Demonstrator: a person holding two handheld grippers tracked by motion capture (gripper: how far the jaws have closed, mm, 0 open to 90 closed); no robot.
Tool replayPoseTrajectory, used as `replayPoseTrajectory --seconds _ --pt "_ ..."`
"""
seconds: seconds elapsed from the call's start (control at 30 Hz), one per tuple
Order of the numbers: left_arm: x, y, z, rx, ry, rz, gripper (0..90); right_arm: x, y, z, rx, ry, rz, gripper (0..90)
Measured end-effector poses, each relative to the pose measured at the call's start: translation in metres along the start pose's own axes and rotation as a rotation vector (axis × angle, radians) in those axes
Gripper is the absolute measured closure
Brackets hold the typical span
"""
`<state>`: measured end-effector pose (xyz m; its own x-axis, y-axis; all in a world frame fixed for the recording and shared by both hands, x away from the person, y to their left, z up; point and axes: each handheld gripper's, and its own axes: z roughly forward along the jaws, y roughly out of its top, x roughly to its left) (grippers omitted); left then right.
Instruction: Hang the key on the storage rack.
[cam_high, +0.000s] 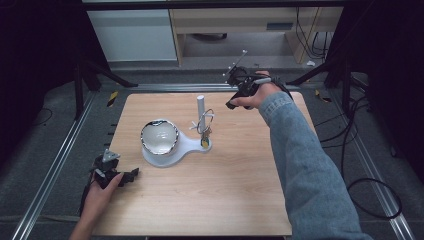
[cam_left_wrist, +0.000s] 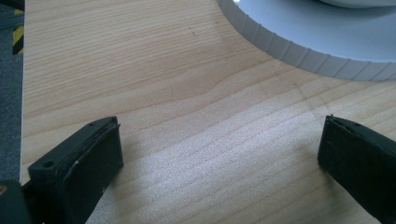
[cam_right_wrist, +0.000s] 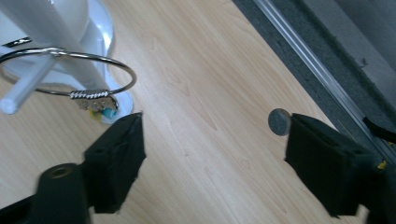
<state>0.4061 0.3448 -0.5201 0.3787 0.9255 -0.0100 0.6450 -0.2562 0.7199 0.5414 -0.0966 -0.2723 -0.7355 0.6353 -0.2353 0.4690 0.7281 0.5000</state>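
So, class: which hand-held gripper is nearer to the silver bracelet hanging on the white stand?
Right. The right hand-held gripper hovers just beyond the silver bracelet; the left hand-held gripper rests at the table's near left, past the bowl.

from my seat the tabletop (cam_high: 225, 200) is evenly lit from above, while the surroundings fall off into near black. the bowl (cam_high: 159, 136) throws a little glare off its rim. both gripper views are soft, with close jaws blurred and shadows faint.

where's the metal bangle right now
The bangle hangs on a peg of the white stand near the table's middle, right of the bowl; in the right gripper view it's upper left.
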Motion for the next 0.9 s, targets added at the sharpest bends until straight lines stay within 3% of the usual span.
replayPoseTrajectory --seconds 0.07,0.17,0.33,0.53,0.77,0.9 --pt "0.0 0.0 0.0 0.0 0.0 0.0 0.0 -0.003 -0.004 0.001 -0.015 -0.007 0.035 9.5" --pt "0.0 0.0 0.0 0.0 0.0 0.0 0.0 -0.005 -0.008 0.003 -0.034 -0.045 0.039 7.8" --pt "0.0 0.0 0.0 0.001 0.0 0.001 0.0 -0.007 -0.011 0.005 -0.045 -0.034 0.052 5.2" --pt "0.0 0.0 0.0 0.0 0.0 0.0 0.0 -0.007 -0.018 0.002 -0.102 -0.041 0.065 6.6" --pt "0.0 0.0 0.0 0.0 0.0 0.0 0.0 -0.011 -0.037 -0.002 -0.141 -0.092 0.06 9.8" --pt "0.0 0.0 0.0 0.0 0.0 0.0 0.0 -0.012 -0.048 -0.008 -0.226 -0.156 0.043 9.8"
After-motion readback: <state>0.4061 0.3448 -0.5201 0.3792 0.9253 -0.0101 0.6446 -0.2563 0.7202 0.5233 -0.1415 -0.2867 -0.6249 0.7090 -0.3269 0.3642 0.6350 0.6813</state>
